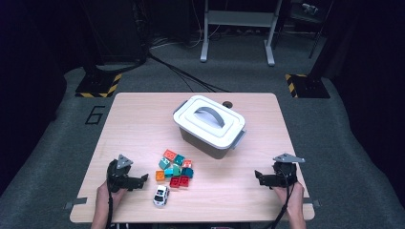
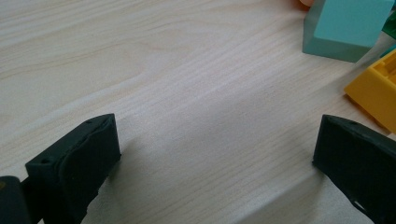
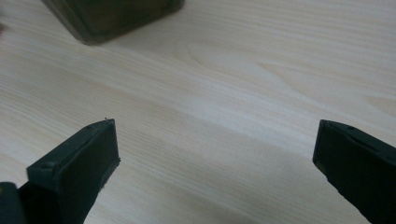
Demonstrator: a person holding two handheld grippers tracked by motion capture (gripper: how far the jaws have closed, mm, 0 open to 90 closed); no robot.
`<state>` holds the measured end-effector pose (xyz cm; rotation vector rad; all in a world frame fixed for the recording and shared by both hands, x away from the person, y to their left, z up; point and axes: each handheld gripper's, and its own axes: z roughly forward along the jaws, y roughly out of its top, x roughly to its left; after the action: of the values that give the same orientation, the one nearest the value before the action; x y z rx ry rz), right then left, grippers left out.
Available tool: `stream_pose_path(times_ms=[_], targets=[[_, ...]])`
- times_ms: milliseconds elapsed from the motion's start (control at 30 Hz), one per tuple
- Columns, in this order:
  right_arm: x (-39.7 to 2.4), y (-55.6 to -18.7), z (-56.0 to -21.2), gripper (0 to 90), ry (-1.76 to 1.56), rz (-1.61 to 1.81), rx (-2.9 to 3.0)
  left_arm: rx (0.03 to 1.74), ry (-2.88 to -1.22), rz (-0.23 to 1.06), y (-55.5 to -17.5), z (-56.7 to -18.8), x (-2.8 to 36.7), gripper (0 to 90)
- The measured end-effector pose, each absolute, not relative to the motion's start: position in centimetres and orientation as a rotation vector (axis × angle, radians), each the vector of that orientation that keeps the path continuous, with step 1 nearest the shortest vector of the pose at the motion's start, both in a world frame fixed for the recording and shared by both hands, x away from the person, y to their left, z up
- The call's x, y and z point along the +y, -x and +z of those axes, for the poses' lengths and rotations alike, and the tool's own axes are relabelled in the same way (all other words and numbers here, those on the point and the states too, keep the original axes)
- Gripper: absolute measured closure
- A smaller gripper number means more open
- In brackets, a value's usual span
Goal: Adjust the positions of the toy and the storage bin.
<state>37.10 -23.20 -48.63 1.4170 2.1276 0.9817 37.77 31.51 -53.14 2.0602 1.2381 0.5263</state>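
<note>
A grey box with a white lid and handle (image 1: 209,125) stands closed at the table's middle back. In front of it lies a heap of coloured toy bricks (image 1: 175,168), and a small white toy car (image 1: 161,195) sits nearer the front edge. My left gripper (image 1: 144,179) rests low on the table left of the bricks, jaws wide open over bare wood (image 2: 215,154); a teal brick (image 2: 348,28) and a yellow brick (image 2: 373,91) lie just ahead of it. My right gripper (image 1: 258,176) rests at the front right, open and empty (image 3: 215,154), with the box's base (image 3: 112,16) ahead.
The light wooden table (image 1: 143,114) has bare room on its left side and along the front right. Beyond it lie grey floor, cables, hazard-striped stand feet (image 1: 98,86) and a metal frame (image 1: 236,28).
</note>
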Motion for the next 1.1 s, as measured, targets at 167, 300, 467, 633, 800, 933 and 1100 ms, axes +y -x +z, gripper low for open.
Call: stream_pose_path(times_ms=[167, 300, 467, 633, 800, 933, 1100], targets=[[-23.0, -37.5, -47.1, 0.0, -1.401, 0.994, 2.124, 1.238, -2.061, 0.525, -37.8, -53.1, 31.5, 0.2], [-22.8, -37.8, -45.9, 0.0, -1.376, 1.019, 2.117, 1.238, -2.061, 0.524, -37.8, -53.1, 31.5, 0.2], [-22.2, -38.2, -44.1, 0.0, -1.355, 1.04, 2.122, 1.241, -2.055, 0.531, -37.8, -53.2, 31.5, 0.2], [-21.4, -38.9, -42.3, 0.0, -1.299, 1.05, 2.136, 1.239, -2.059, 0.522, -37.8, -53.1, 31.5, 0.2], [-20.3, -39.7, -40.7, 0.0, -1.255, 1.078, 2.156, 1.241, -2.055, 0.527, -37.8, -53.2, 31.5, 0.2], [-19.2, -40.5, -39.7, 0.0, -1.222, 1.09, 2.18, 1.24, -2.057, 0.526, -37.8, -53.2, 31.5, 0.2], [-17.8, -41.7, -38.8, 0.0, -1.181, 1.096, 2.206, 1.24, -2.056, 0.528, -37.8, -53.2, 31.5, 0.2]])
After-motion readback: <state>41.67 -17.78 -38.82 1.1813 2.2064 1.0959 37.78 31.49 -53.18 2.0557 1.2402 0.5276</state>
